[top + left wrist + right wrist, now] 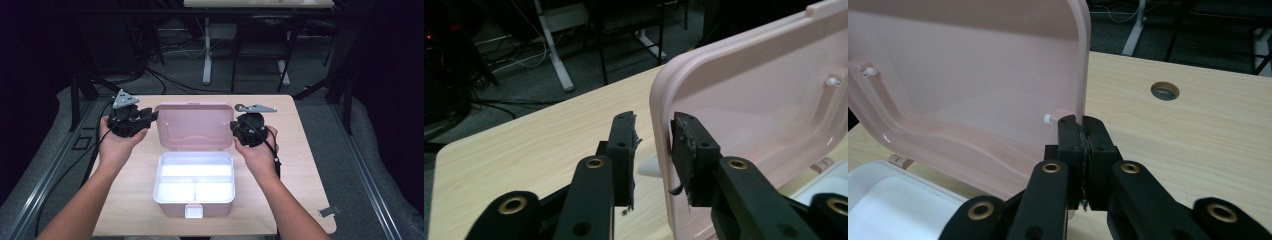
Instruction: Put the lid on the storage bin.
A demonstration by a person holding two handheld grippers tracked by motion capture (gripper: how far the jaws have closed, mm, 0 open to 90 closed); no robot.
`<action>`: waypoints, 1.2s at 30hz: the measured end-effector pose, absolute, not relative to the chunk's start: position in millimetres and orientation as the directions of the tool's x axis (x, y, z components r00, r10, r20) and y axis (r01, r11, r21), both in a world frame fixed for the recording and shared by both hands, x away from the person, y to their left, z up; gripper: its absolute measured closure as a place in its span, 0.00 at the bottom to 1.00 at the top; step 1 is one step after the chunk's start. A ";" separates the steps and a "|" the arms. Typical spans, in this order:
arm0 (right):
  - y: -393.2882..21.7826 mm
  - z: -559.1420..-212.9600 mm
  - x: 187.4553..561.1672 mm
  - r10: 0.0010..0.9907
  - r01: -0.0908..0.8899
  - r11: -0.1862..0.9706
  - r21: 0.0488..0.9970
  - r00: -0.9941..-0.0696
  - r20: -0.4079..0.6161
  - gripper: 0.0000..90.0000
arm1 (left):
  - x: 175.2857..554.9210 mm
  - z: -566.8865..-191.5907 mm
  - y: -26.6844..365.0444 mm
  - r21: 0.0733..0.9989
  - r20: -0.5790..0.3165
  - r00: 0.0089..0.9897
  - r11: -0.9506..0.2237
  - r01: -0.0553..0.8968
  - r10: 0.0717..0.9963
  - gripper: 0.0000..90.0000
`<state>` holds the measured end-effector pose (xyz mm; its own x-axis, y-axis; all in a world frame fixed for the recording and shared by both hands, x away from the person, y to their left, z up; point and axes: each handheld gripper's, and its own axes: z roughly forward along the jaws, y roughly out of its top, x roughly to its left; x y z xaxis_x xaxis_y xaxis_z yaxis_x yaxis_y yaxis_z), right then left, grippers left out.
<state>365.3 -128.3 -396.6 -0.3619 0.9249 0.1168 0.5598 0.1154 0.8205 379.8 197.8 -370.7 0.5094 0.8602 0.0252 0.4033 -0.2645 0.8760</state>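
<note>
High view: pink lid (195,125) stands upright between both claws; white tray (195,184) below.

overhead light blows out the white plastic divided tray (195,170); surroundings from nine through three o'clock sink into murky, soft-focus darkness.

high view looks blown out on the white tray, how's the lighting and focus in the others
High view: white tray glares, its dividers nearly lost, and the surroundings are dark. Left gripper view: pink lid evenly lit, nearest jaw arms soft. Right gripper view: lid edge crisp, tray corner overexposed.
</note>
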 end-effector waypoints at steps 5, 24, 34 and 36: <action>-127.6 -396.8 364.6 0.930 0.558 0.113 0.822 -0.350 0.110 0.99 | 380.6 -372.9 193.1 0.887 0.023 0.513 -0.254 0.386 0.858 0.89; -129.2 -383.9 370.7 0.929 0.525 0.081 0.847 -0.347 0.126 0.95 | 376.2 -372.7 192.0 0.899 0.028 0.502 -0.241 0.366 0.865 0.94; -127.4 -368.1 374.1 0.932 0.482 0.069 0.873 -0.344 0.116 0.95 | 373.8 -372.4 192.3 0.901 0.029 0.505 -0.241 0.361 0.863 0.94; -126.8 -367.8 373.0 0.935 0.481 0.078 0.873 -0.340 0.104 0.96 | 372.5 -372.4 192.4 0.901 0.032 0.506 -0.244 0.358 0.862 0.94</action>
<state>373.0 -126.8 -367.8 -0.3401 0.9346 0.1038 0.4809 0.0780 0.8733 372.5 192.4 -372.4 0.5060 0.8619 0.0321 0.3577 -0.2437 0.9015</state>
